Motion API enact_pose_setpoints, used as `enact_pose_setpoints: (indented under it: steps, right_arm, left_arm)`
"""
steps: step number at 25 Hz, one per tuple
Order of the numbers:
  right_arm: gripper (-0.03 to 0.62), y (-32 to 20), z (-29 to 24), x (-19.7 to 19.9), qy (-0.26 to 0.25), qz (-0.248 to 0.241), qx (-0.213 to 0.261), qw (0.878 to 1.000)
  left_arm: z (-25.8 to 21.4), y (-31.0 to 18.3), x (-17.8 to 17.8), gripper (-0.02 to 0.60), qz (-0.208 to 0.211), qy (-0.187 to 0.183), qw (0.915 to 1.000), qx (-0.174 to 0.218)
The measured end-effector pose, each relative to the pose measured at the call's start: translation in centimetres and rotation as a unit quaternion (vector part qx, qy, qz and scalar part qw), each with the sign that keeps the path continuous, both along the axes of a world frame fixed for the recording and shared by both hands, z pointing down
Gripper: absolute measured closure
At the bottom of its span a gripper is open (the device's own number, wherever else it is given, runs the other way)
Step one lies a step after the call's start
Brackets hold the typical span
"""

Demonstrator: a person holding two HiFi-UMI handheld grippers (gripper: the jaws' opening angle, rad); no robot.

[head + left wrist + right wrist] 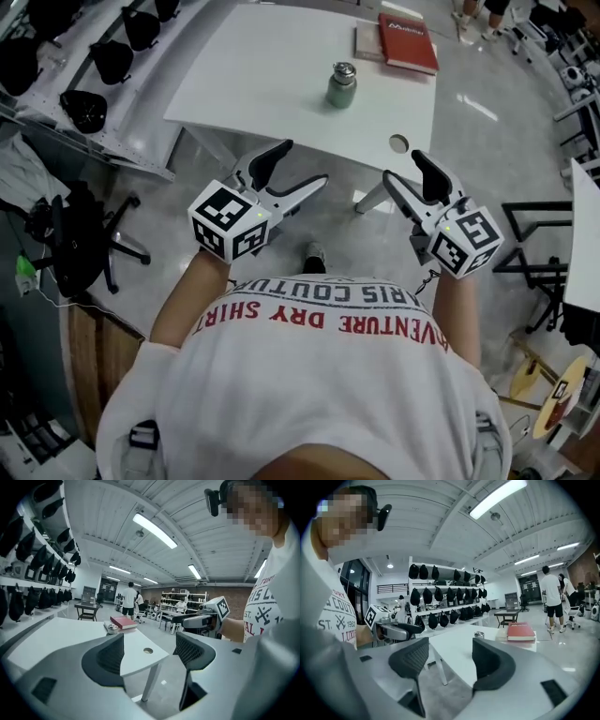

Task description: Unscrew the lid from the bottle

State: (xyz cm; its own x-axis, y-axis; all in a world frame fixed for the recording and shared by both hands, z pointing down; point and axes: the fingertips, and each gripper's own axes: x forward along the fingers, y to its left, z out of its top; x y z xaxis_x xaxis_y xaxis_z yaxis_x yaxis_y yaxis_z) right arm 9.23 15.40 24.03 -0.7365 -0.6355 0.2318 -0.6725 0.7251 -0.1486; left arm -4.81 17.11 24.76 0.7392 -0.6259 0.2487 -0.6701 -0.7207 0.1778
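The bottle stands upright on the white bench at twelve o'clock, well apart from the left gripper and the right gripper, both with jaws spread and empty.

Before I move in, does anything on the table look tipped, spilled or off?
Nothing stands out. The green bottle stands upright on the white table with its silver lid on; the red book lies flat at the far corner. The left gripper and right gripper are open, empty, short of the table.
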Motion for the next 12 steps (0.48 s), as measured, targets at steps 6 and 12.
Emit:
enact_pose_setpoints:
  steps: [6,12]
  right_arm:
    - [0.303,-6.1,1.8,0.9,0.004,-0.005,-0.017,1.0]
    - [0.295,-9.3,3.4,0.9,0.013,-0.004,-0.021,1.0]
  left_arm:
    - [3.2,-7.9,1.3,0.219,-0.006,-0.023,0.9997,-0.012]
    - [7.2,-13.1,1.7,0.215,-0.01,-0.055,0.9982,-0.021]
